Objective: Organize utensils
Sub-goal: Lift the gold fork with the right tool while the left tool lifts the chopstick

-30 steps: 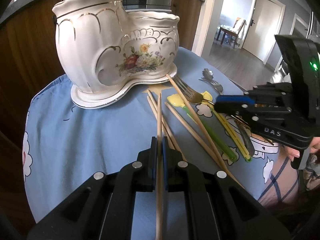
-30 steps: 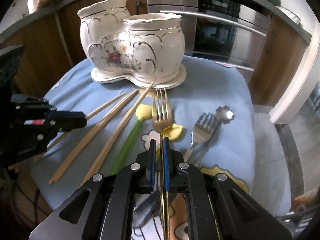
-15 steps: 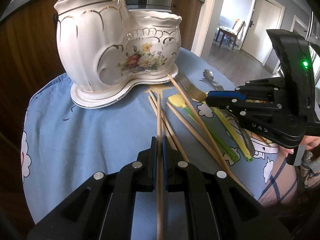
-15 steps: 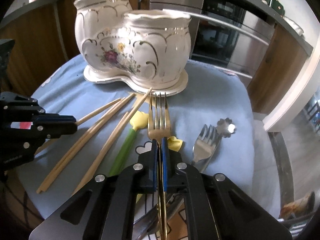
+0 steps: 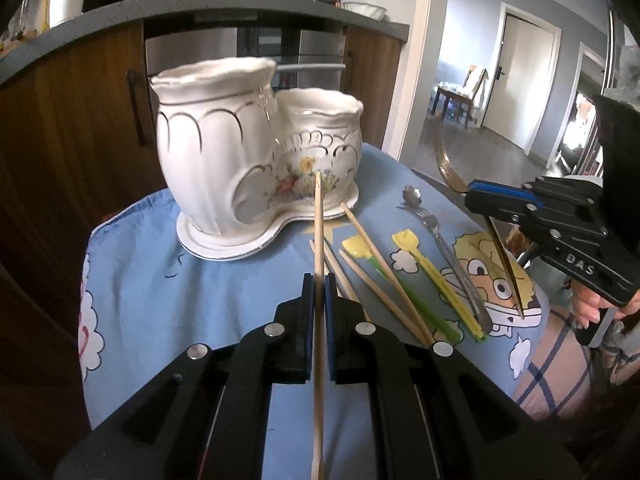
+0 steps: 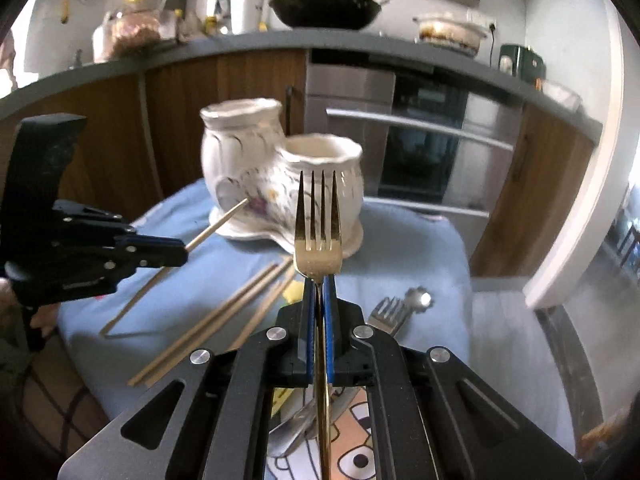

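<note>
Blue cartoon cloth covers the desk: left tongs grip a chopstick aimed at the porcelain holder, right tongs, marked "DAS", clamp a raised gold fork.

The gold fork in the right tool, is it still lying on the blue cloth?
Apart. In the right wrist view the gold fork stands clamped in the right tool, tines up, well above the blue cloth.
</note>
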### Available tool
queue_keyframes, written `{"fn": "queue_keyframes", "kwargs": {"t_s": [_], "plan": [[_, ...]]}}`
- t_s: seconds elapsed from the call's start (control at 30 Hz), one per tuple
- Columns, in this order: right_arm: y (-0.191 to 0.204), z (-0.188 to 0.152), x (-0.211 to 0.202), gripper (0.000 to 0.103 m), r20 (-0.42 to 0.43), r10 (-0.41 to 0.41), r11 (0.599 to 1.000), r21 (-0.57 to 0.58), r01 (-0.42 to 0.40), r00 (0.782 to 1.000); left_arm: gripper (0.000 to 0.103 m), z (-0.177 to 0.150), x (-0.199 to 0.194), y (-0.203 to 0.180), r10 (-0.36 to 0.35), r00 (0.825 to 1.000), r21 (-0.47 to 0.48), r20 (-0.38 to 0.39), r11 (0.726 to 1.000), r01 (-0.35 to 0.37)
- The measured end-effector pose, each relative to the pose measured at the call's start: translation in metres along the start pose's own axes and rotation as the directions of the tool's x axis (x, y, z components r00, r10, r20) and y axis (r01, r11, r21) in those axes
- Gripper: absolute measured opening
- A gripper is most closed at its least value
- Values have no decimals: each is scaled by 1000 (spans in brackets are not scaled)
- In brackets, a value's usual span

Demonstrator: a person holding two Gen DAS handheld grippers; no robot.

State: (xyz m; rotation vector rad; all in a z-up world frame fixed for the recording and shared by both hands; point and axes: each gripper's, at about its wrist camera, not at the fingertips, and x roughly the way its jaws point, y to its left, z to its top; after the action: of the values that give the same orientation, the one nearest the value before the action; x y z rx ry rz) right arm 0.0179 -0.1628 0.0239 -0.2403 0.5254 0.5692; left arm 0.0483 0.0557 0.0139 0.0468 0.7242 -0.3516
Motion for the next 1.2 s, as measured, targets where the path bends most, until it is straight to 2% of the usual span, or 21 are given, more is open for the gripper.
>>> {"fn": "queue_keyframes", "kwargs": {"t_s": [0.2,0.43,0.57,0.7,0.8,0.9,1.0,1.07,1.1,1.2], "plan": [[10,3,-23,5,88,-3,1000,-27,5,996,5,4,-13,-1,-4,1000,1,23,1000,4],[14,6,-36,4,132,-6,999,-33,11,991,5,-1,-11,-1,-3,1000,0,15,1000,3],[15,10,-44,4,159,-2,999,-32,7,987,5,-5,12,0,-42,995,-1,-93,999,42],[17,14,-52,4,192,9,999,-34,-2,981,5,-7,31,1,20,988,19,-154,1000,-17],[17,16,-54,4,205,16,1000,-29,-10,979,8,-9,45,2,40,978,31,-204,999,-35],[16,18,-57,4,224,23,1000,-14,-20,974,16,-9,53,6,66,976,31,-210,998,-61],[15,21,-59,4,234,32,999,-6,-31,972,16,-11,60,10,69,976,27,-209,998,-65],[15,22,-59,4,237,34,999,-4,-33,971,12,-10,61,9,81,975,43,-205,996,-74],[14,23,-59,4,240,33,999,0,-34,970,6,-10,61,8,81,976,50,-203,996,-73],[12,26,-58,4,246,37,999,14,-42,969,6,-8,53,6,68,982,51,-178,997,-60]]}}
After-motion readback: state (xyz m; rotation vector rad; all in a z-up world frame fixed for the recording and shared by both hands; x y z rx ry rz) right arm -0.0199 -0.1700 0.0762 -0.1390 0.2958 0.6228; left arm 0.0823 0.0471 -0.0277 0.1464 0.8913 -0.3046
